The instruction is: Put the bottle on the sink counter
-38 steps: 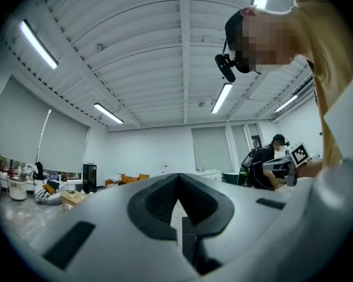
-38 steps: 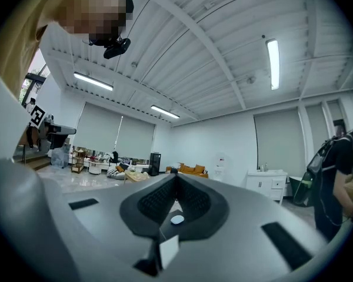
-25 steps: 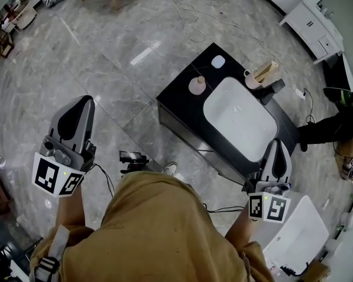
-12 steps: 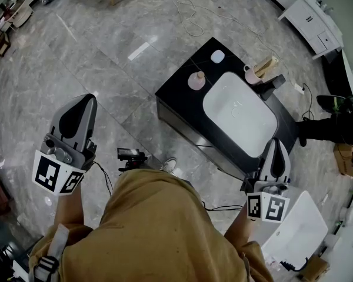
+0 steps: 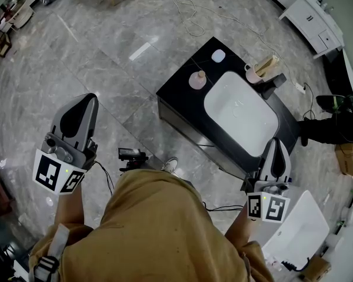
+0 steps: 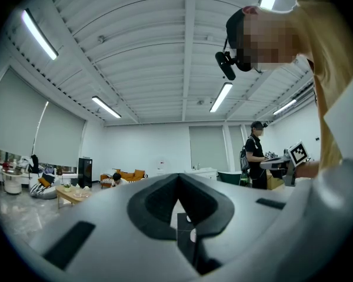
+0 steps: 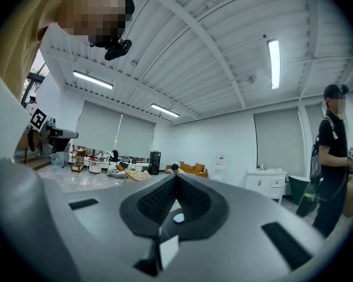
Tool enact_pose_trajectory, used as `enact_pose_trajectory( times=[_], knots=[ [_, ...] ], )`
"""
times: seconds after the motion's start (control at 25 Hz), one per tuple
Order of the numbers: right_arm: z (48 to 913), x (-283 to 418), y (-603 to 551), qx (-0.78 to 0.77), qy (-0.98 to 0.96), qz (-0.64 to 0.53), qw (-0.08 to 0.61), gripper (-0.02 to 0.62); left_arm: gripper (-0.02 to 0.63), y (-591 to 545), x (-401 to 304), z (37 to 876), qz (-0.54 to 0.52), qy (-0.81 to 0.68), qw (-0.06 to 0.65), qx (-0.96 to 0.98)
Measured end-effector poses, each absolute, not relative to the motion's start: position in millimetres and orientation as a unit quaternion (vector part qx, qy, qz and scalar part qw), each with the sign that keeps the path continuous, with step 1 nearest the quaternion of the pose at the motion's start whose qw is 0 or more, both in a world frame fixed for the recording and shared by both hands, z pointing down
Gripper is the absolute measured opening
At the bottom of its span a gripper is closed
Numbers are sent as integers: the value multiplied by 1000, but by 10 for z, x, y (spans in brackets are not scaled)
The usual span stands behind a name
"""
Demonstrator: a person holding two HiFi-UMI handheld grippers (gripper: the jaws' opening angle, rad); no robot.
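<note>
Floor (image 5: 106, 51): grey marble all round you, with cables trailing at the far side; nothing of the task lies on it
Sink counter (image 5: 209, 69): the black block ahead on your right, set corner-on to you, well apart from both tools
Basin (image 5: 241, 113): white, and it fills most of the top, so only the bare strips along the edges can carry anything
Left gripper (image 5: 85, 100): you're carrying it level at your side, jaws pressed together with nothing between them, as its own view confirms
Right gripper (image 5: 276, 144): also level, jaws closed tip to tip and empty; it points toward the counter's near corner
Cup (image 5: 253, 75): on the far right edge beside the black tap (image 5: 275, 84), with something wooden standing in it
Bottle (image 5: 197, 80): the pink, narrow-necked one stands upright on the strip between the far left edge and the basin; it already sits where the task wants it, so I'd judge the placing done
Round dish (image 5: 218, 56): pale, by the far corner
Writing: none readable, only black-and-white square patterns on the marker cubes (image 5: 56, 175)
</note>
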State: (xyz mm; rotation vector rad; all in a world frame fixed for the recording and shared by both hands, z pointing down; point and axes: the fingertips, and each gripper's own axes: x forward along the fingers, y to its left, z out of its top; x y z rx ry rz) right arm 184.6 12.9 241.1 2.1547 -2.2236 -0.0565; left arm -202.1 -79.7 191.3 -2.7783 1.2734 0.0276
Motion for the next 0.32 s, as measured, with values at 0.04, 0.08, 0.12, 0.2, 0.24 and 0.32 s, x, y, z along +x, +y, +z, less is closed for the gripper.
enact_pose_trajectory(
  times=[0.04,0.08,0.12,0.2,0.24,0.32],
  knots=[
    [2412,1845,125,695,-718,-18,23,5,3,-798,-2020,1915,9,416,42,-908],
    [2414,1845,122,695,-718,-18,23,5,3,-799,-2019,1918,9,417,41,-908],
    [2417,1845,120,695,-719,-18,24,5,3,-801,-2017,1920,9,417,41,-908],
    [2425,1845,120,694,-719,-17,24,5,3,-801,-2014,1929,9,417,40,-908],
    [2429,1843,121,694,-719,-17,25,5,3,-800,-2014,1934,9,417,40,-908],
    [2437,1839,125,694,-719,-17,25,5,3,-795,-2017,1946,8,417,39,-908]
  ],
)
